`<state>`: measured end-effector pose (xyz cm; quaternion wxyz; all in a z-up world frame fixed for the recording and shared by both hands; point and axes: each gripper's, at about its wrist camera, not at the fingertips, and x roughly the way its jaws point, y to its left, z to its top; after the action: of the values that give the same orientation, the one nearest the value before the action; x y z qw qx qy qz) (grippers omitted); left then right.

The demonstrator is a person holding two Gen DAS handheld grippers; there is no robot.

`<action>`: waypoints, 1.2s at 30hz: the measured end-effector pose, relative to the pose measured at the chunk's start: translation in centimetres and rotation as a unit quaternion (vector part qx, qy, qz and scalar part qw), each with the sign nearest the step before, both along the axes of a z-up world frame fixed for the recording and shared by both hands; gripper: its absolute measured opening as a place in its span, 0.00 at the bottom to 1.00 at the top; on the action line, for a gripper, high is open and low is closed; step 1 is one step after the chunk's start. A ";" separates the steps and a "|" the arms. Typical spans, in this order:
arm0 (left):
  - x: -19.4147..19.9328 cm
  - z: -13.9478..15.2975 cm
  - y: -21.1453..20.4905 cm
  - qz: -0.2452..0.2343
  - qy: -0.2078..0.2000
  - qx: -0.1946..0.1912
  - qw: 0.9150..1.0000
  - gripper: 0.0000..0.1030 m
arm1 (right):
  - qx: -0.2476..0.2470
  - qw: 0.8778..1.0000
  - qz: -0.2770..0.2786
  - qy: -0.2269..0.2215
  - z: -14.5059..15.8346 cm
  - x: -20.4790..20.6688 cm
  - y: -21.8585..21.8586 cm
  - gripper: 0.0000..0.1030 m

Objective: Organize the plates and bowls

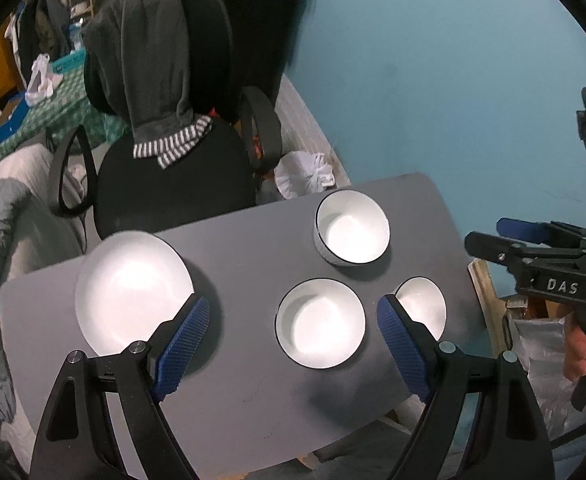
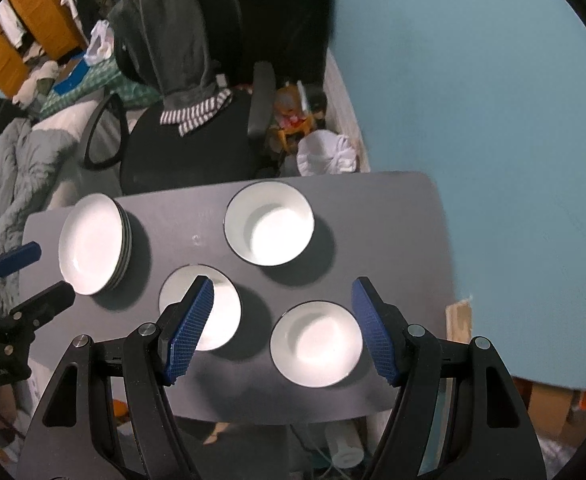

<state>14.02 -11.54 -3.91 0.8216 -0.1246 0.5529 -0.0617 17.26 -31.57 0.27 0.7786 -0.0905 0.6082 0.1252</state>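
Both claws gape empty; I'd pinch the glossy, slippery, breakable white ceramic bowl [image 2: 316, 345] by its six-o'clock rim.

Through both wrist cameras I see a dim room lit from above, where the white enamel bowls [image 2: 316, 345] and the stack of white plates [image 2: 93, 245] glare so brightly that their insides lose detail. Each dish throws a soft dark shadow to its right on the grey matte tabletop [image 1: 245, 240]. The fisheye lenses bend the table edges, darken the frame corners to black, and blur the cluttered background slightly.
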 end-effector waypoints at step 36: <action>1.0 -17.3 -2.8 0.043 0.128 -0.003 0.991 0.84 | 0.009 0.978 0.123 0.170 -17.8 1.3 3.4 0.68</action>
<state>14.99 -14.31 -21.19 0.7454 -0.1576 0.6476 -0.0112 18.59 -28.18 -17.55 0.6434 -0.1351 0.7146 0.2391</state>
